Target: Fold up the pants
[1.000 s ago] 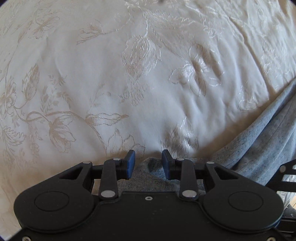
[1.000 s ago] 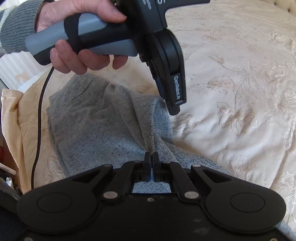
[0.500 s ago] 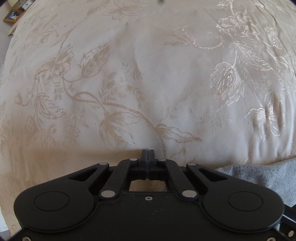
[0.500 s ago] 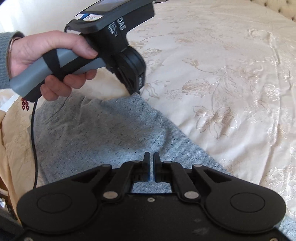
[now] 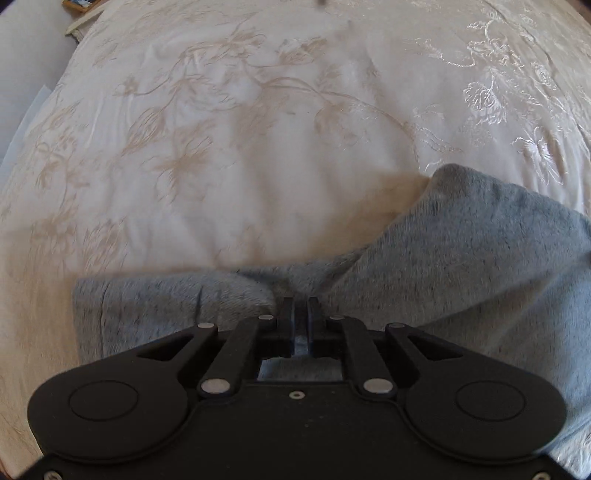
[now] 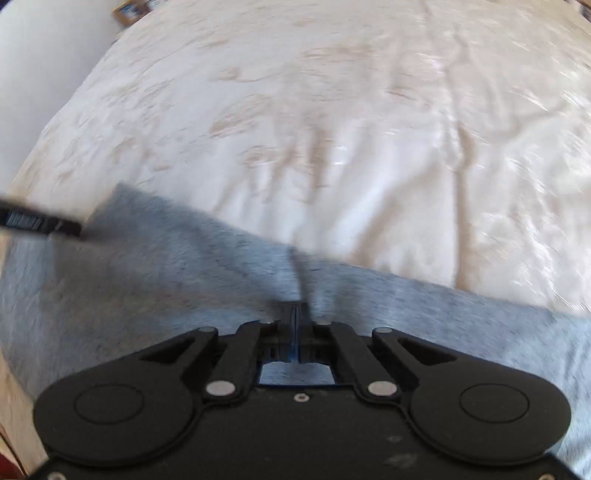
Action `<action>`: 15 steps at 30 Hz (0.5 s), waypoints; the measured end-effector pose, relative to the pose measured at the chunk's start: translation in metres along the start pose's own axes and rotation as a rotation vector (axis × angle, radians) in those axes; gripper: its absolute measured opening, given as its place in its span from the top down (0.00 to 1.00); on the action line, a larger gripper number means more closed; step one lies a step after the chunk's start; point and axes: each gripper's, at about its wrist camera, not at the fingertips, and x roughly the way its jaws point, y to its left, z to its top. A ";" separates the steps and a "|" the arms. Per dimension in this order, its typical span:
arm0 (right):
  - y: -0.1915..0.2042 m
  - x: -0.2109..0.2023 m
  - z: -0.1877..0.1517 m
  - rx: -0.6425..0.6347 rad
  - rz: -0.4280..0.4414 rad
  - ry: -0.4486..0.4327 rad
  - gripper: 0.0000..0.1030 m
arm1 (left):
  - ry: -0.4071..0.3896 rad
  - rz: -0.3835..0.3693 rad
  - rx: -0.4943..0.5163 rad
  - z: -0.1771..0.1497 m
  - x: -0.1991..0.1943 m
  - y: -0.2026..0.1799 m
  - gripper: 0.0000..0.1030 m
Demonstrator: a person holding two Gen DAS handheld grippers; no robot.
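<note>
The grey knit pants [image 5: 461,258] lie on a cream bedspread. In the left wrist view my left gripper [image 5: 298,306] is shut on a bunched fold of the pants, and the cloth spreads to both sides of it. In the right wrist view my right gripper [image 6: 295,312] is shut on the pants [image 6: 166,266] at a pinched ridge of fabric. That view is blurred by motion. The black left gripper [image 6: 40,223] shows at its left edge, at the pants' far corner.
The cream bedspread with floral embroidery [image 5: 258,129] fills the space beyond the pants in both views [image 6: 369,129]. A wall and a small framed object [image 6: 129,9] stand past the bed's far left corner.
My left gripper was open, then shut with no cloth visible in it, and now is shut on the pants. Both grippers have swung to face across the bed, carrying the fabric along.
</note>
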 end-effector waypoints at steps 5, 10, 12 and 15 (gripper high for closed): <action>0.020 -0.038 -0.034 -0.083 0.045 -0.038 0.85 | -0.004 0.088 -0.020 -0.041 -0.013 0.009 0.81; 0.039 -0.036 -0.100 -0.111 0.034 0.132 0.84 | 0.071 0.079 -0.029 -0.070 -0.008 0.015 0.81; 0.041 -0.047 -0.118 -0.106 0.034 0.140 0.84 | 0.093 0.104 -0.010 -0.075 -0.011 0.012 0.81; 0.046 -0.066 -0.120 -0.118 0.028 0.110 0.84 | 0.040 0.114 -0.004 -0.078 -0.024 0.007 0.81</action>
